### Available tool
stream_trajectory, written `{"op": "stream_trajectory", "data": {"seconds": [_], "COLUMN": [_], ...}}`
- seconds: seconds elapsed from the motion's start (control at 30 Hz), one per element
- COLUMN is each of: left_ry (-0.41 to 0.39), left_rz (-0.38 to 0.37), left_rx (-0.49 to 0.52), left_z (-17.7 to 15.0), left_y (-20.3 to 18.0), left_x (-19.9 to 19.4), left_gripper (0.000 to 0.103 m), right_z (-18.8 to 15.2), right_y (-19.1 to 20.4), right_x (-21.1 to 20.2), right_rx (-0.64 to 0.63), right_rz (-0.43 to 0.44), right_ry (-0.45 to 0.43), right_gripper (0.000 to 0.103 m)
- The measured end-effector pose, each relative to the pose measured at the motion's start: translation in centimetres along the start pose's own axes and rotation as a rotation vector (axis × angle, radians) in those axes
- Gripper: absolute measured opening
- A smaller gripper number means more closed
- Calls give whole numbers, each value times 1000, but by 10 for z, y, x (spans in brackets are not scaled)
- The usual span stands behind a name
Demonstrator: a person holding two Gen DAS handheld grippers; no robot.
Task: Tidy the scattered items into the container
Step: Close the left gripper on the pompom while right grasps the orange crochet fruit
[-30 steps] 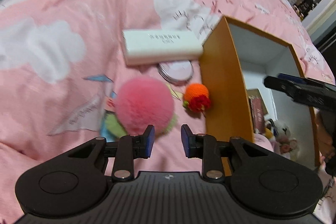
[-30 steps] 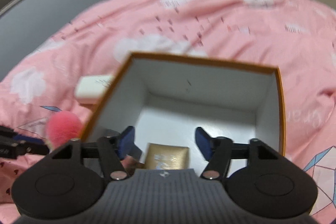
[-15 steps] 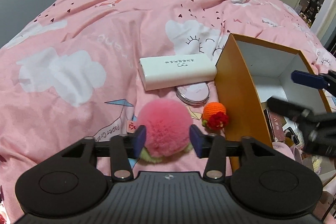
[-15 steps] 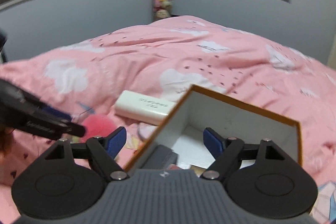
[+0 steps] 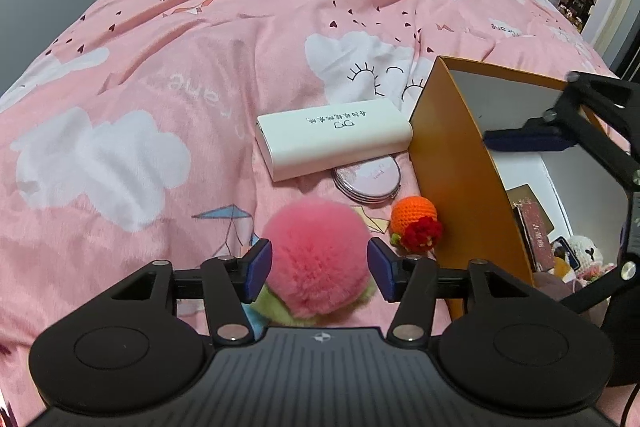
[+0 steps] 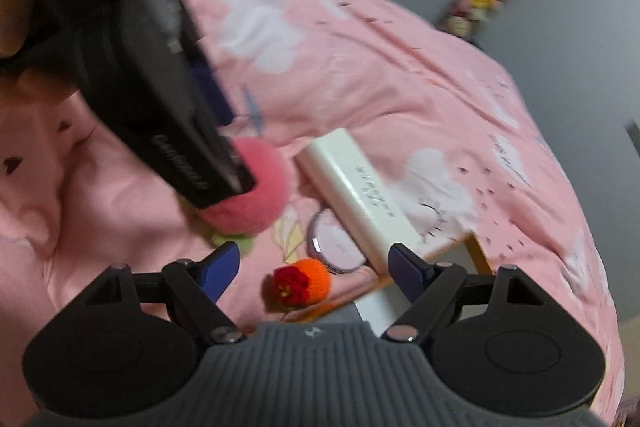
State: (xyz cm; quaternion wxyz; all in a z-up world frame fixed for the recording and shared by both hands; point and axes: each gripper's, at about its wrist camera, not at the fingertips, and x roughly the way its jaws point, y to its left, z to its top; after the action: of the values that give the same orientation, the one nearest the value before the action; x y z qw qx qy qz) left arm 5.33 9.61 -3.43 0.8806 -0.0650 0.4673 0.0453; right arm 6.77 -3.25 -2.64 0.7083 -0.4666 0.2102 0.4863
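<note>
While the left gripper [image 5: 318, 269] hangs low over the bed [image 5: 168, 75], its jaws are opening and stand to either side of the pink pompom [image 5: 316, 259], with no pad seen pressing into the fluff; nothing is gripped. The step in hand, as judged, is the pick of this pompom, which lies on the bed on top of something green, just left of the orange box [image 5: 460, 163]. The right gripper [image 6: 312, 269] is likewise released and empty, aimed at the small crocheted orange [image 6: 304, 281] beside the box wall; that view is blurred, so finer contact there cannot be told. Still outside the box are a white power bank [image 5: 334, 141], one end touching the box corner, and a round pink compact mirror [image 5: 368, 179] partly tucked under it. Several items already lie inside the box, seen only in part. The next move probably calls for closing the left jaws on the pompom, lifting it clear of the box wall and letting go inside. Soft fluff may slip from a light pinch.
</note>
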Motion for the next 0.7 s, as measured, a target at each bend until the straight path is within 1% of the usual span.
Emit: {"op": "stream_trajectory", "data": {"seconds": [0.13, 0.17, 0.2, 0.27, 0.37, 0.5, 0.7], "left_ry": [15, 21, 27, 34, 43, 71, 114], "left_rz": [5, 2, -2, -10, -29, -48, -65], "left_rx": [21, 20, 18, 9, -11, -28, -60], "left_z": [4, 5, 5, 6, 5, 5, 5], "left_y": [5, 7, 9, 12, 14, 14, 14], "left_x": [6, 7, 9, 13, 19, 30, 50], "left_gripper": [64, 64, 64, 64, 64, 64, 64], "right_z": [9, 11, 12, 14, 15, 17, 16], "right_y": [-7, -10, -13, -18, -20, -20, -19], "right_x": [19, 25, 31, 44, 60, 79, 99], "right_rx": [-49, -58, -68, -97, -138, -162, -191], "right_rz": [72, 91, 109, 134, 167, 230, 262], "right_ry": [76, 103, 127, 176, 236, 307, 366], "right_gripper": [78, 75, 69, 63, 62, 62, 62]}}
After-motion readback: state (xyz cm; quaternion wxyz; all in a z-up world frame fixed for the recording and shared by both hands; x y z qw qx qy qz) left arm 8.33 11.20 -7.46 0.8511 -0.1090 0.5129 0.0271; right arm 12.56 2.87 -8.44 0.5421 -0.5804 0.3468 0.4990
